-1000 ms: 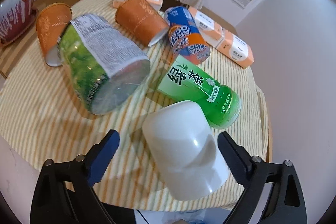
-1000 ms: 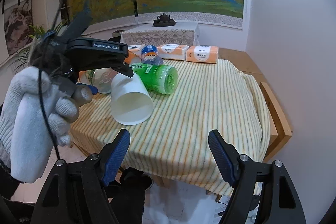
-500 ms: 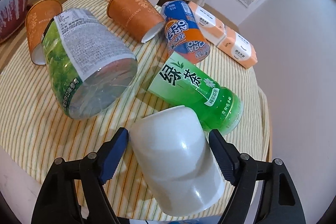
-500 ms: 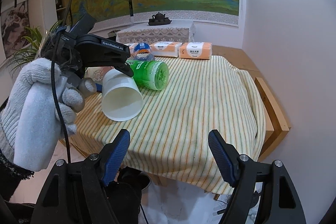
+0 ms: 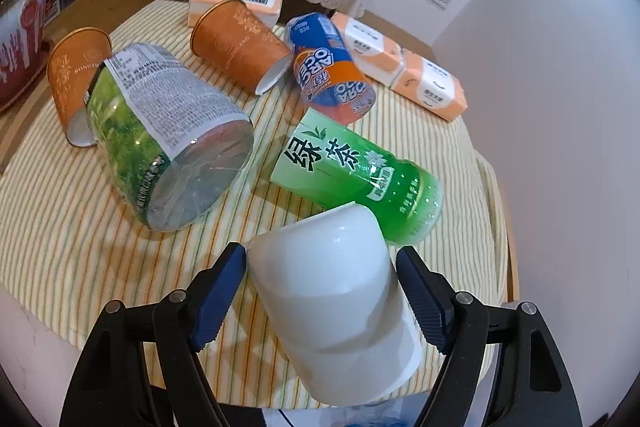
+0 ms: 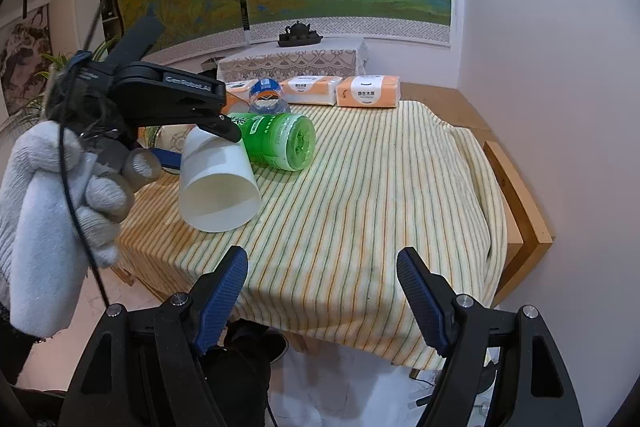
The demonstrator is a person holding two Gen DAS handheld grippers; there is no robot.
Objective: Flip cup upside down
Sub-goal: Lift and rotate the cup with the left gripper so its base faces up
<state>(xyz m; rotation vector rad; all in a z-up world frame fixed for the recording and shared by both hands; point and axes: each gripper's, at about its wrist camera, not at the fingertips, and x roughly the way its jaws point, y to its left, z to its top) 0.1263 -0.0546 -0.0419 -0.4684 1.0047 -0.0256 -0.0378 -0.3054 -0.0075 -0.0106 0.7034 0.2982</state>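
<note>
Two blue pads (image 5: pixel 224 291) of left gripper (image 5: pixel 320 291) pressed against white cup (image 5: pixel 336 291), tilted, base touching green bottle (image 5: pixel 352 171). From right wrist: cup (image 6: pixel 218 183) mouth-down, seemingly lifted off striped cloth (image 6: pixel 360 195); right gripper (image 6: pixel 322 291) spread wide, holding nothing.

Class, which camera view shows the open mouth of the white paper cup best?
The right wrist view: the white paper cup is seen from the side, with its open mouth tilted down toward the camera. In the left wrist view only its closed base and wall show between the left tongs; the mouth faces away.
</note>
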